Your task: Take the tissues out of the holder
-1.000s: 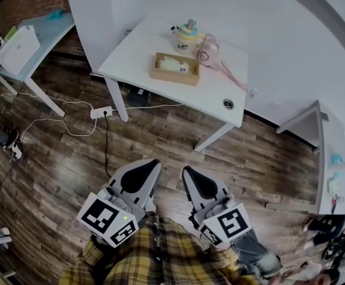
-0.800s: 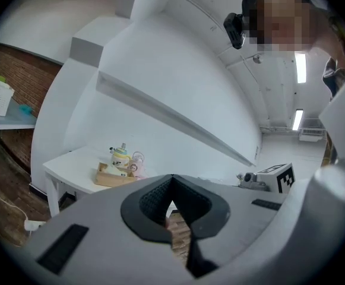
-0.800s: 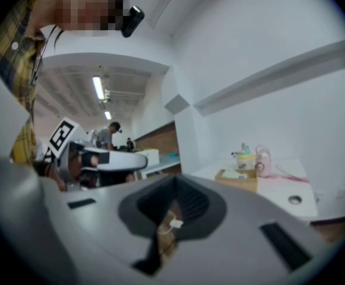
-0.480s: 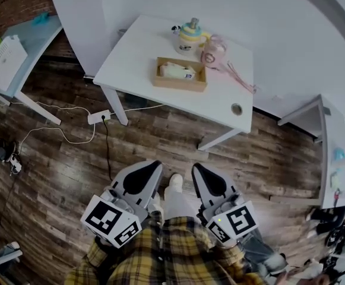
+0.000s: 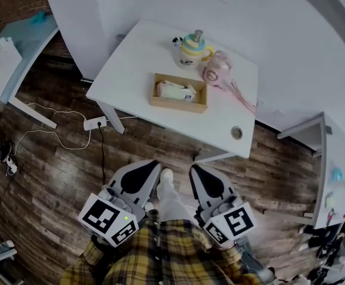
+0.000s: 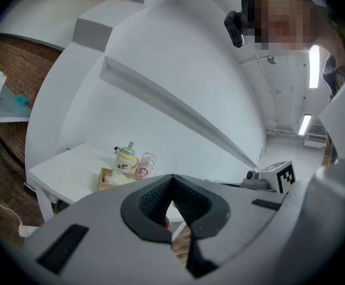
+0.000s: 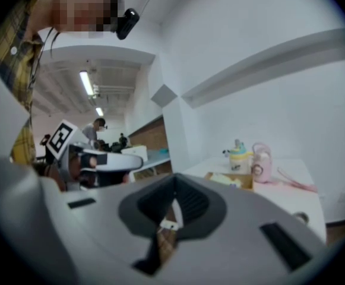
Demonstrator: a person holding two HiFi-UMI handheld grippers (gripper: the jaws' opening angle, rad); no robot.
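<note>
Approach step, judged from the layout: nothing on the table [image 5: 130, 70] touched yet. Left gripper [image 5: 147, 172]: clenched, jaws together on nothing. Right gripper [image 5: 199, 177]: likewise closed, nothing gripped. Both held low, side by side, close to the body, aimed toward the table. Holder [image 5: 178, 105]: well ahead of both grippers, past the near table edge, left of the left gripper's line of aim and right of the right gripper's. Tissues [image 5: 175, 90]: inside the holder, lying flat, not lifted. Task therefore at the very start, nothing out.

Next move, as a judgement: close the gap to the table, spread one gripper's jaws before arrival, come down over the holder from above and pinch the tissues near the middle. Probably worth pinning the holder rim with the other gripper, since a light wooden tray could ride up with the tissues. Some care needed beyond the holder, with the jug [image 5: 190, 45] and bottle [image 5: 215, 71] just behind it.

Count:
- Grippers: two.
- Holder: one.
- Tissues: one pale wad or pack, separate sheets not countable from here.
- Vessels behind the holder: two, one jug and one pink bottle.
- Cord [image 5: 243, 97]: one, pink, trailing off to the right of the bottle.
- Table under all this: one.
</note>
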